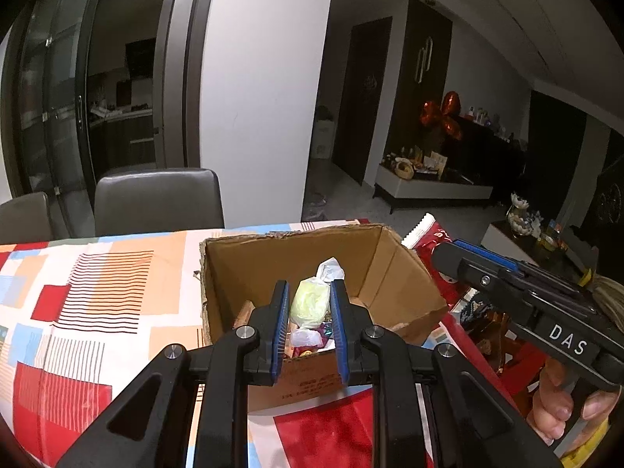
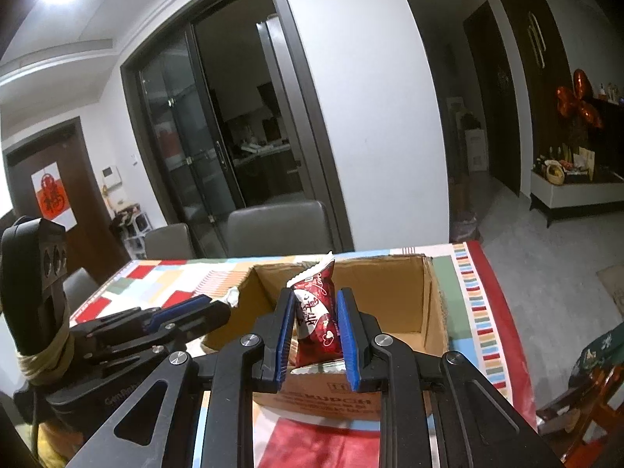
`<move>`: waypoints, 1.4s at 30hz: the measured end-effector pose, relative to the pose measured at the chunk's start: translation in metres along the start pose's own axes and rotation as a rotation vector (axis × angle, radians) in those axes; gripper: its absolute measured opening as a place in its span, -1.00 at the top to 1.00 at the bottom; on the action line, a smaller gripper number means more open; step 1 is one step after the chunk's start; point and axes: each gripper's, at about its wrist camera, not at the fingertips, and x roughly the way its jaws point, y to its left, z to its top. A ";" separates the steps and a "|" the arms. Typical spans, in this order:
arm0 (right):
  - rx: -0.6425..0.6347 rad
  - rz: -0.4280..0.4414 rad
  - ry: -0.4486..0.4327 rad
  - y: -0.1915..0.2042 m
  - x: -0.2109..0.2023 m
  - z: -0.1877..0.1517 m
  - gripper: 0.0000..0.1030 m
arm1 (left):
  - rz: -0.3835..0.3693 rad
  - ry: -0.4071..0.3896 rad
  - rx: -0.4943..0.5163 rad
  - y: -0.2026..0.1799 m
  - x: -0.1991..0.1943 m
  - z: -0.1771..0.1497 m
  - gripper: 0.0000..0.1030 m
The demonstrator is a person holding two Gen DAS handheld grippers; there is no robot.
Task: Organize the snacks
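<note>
An open cardboard box (image 1: 390, 273) stands on the patterned tablecloth; it also shows in the right wrist view (image 2: 390, 296). My left gripper (image 1: 310, 304) is shut on a pale green wrapped candy (image 1: 310, 302) and holds it over the box, above several wrapped sweets (image 1: 308, 341) inside. My right gripper (image 2: 315, 312) is shut on a red snack packet (image 2: 316, 314) with white writing, held upright over the box's near edge. The right gripper (image 1: 460, 257) with the red packet (image 1: 427, 236) shows at the box's right side in the left wrist view.
The table carries a red, orange, blue and white tablecloth (image 1: 78, 312). Two grey chairs (image 1: 156, 199) stand at its far edge. A dark wooden chair (image 2: 585, 397) is at the right. A low white bench (image 1: 433, 187) with items stands beyond.
</note>
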 end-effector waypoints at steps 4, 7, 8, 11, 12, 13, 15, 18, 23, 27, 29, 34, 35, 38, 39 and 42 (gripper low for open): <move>0.004 -0.007 0.033 -0.005 0.010 0.002 0.54 | -0.001 0.028 -0.003 -0.001 0.011 0.002 0.58; 0.006 -0.013 0.051 -0.007 0.017 0.002 0.54 | 0.010 0.038 0.005 0.001 0.017 0.005 0.58; 0.009 -0.017 0.057 -0.007 0.019 0.003 0.54 | 0.015 0.039 0.006 0.001 0.018 0.007 0.58; 0.003 -0.035 0.070 -0.006 0.025 0.005 0.53 | 0.033 0.040 -0.003 0.003 0.021 0.011 0.58; 0.001 -0.044 0.071 -0.006 0.026 0.006 0.53 | 0.042 0.042 -0.007 0.004 0.022 0.013 0.52; -0.001 -0.051 0.071 -0.005 0.028 0.006 0.51 | 0.051 0.046 -0.009 0.005 0.023 0.014 0.25; -0.005 -0.076 0.085 -0.004 0.029 0.008 0.09 | 0.095 0.042 -0.025 0.008 0.020 0.015 -0.22; -0.015 -0.136 0.057 -0.002 0.022 0.006 -0.19 | 0.135 0.033 -0.029 0.012 0.013 0.012 -0.26; -0.046 -0.161 0.059 0.005 0.008 0.002 -0.38 | 0.189 0.023 -0.020 0.008 -0.005 0.005 -0.50; -0.053 -0.172 0.057 0.009 -0.008 -0.002 -0.49 | 0.225 -0.008 -0.002 0.000 -0.027 -0.004 -0.68; -0.055 -0.181 0.058 0.011 -0.016 -0.005 -0.52 | 0.235 -0.024 0.002 -0.004 -0.040 -0.008 -0.71; -0.059 -0.182 0.053 0.019 -0.043 -0.016 -0.61 | 0.247 -0.059 0.028 -0.018 -0.071 -0.023 -0.91; -0.057 -0.182 0.050 0.021 -0.050 -0.019 -0.61 | 0.254 -0.066 0.034 -0.020 -0.078 -0.027 -0.92; -0.056 -0.184 0.044 0.025 -0.066 -0.029 -0.70 | 0.267 -0.089 0.049 -0.027 -0.098 -0.039 -0.96; -0.057 -0.186 0.039 0.028 -0.074 -0.033 -0.73 | 0.272 -0.098 0.054 -0.030 -0.105 -0.044 -0.99; -0.065 -0.194 0.026 0.034 -0.095 -0.045 -0.77 | 0.292 -0.131 0.069 -0.039 -0.128 -0.058 -1.00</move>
